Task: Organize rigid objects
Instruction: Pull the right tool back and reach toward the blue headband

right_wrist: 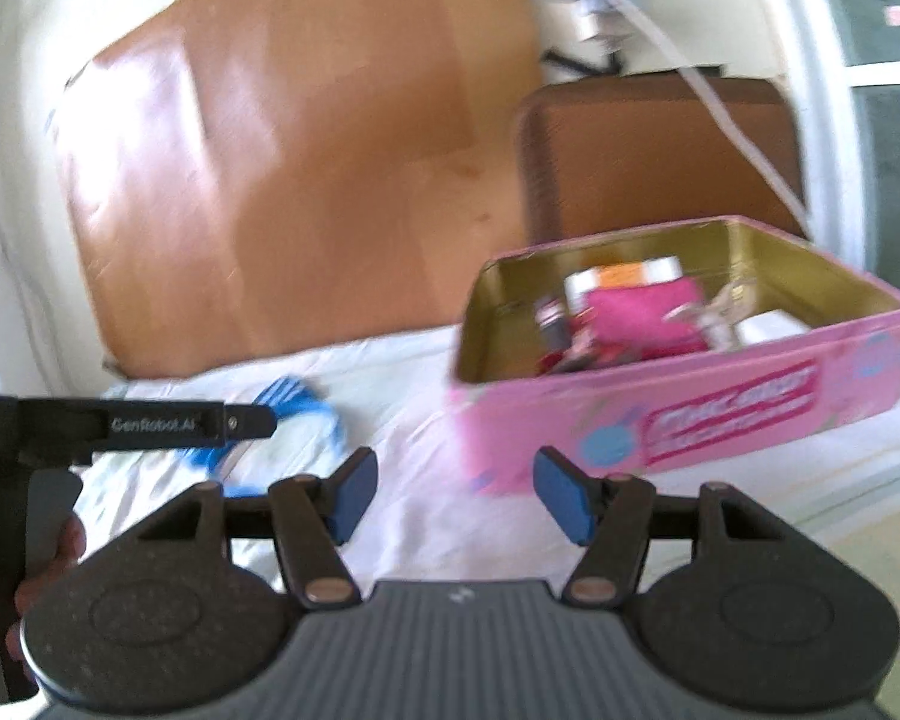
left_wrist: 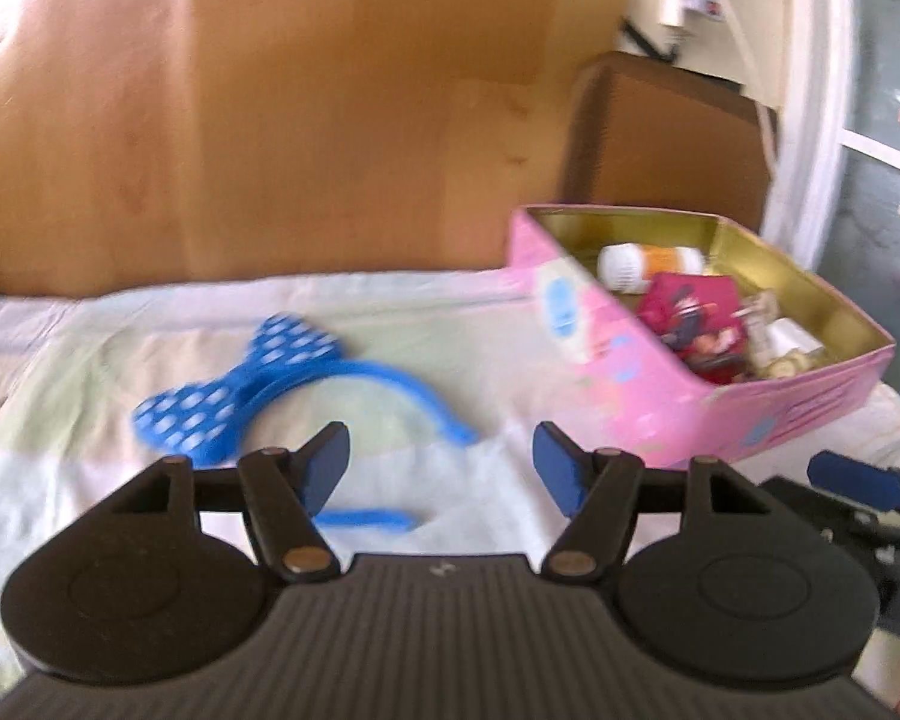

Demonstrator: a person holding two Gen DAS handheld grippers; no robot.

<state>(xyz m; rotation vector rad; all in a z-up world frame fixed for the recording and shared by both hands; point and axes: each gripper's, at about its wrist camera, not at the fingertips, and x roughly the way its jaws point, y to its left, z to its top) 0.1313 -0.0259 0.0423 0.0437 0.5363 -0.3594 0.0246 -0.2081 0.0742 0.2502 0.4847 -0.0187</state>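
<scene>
Left wrist view: left gripper (left_wrist: 441, 468) low over the bed sheet (left_wrist: 90, 360), jaws spread wide, nothing between them. Blue headband (left_wrist: 306, 396) flat on the sheet just ahead and slightly left, polka-dot bow (left_wrist: 234, 384) on its far-left side, thin band arcing right toward the pink tin (left_wrist: 630, 384); one band end close in front of the left finger. Tin open to the right, already holding a white bottle (left_wrist: 648, 264), a red pouch (left_wrist: 690, 312) and small pale items too blurred to name. Tip of the right gripper at the lower right edge. Wooden headboard (left_wrist: 270, 120) behind.

Right wrist view: right gripper (right_wrist: 453, 495) also spread wide and empty, aimed at the sheet near the tin's front-left corner (right_wrist: 690, 414). Left gripper's body reaching in from the left, partly hiding the headband (right_wrist: 306, 408).

Handling, as a judgement: headband likely light, springy plastic, thin and somewhat slick, prone to flexing or skidding if pinched near a free end. Bow probably softer and bulkier. Best hold likely across the band just beside the bow, jaws closing on the narrow strip, then a lift and a tilt into the tin's free space.
</scene>
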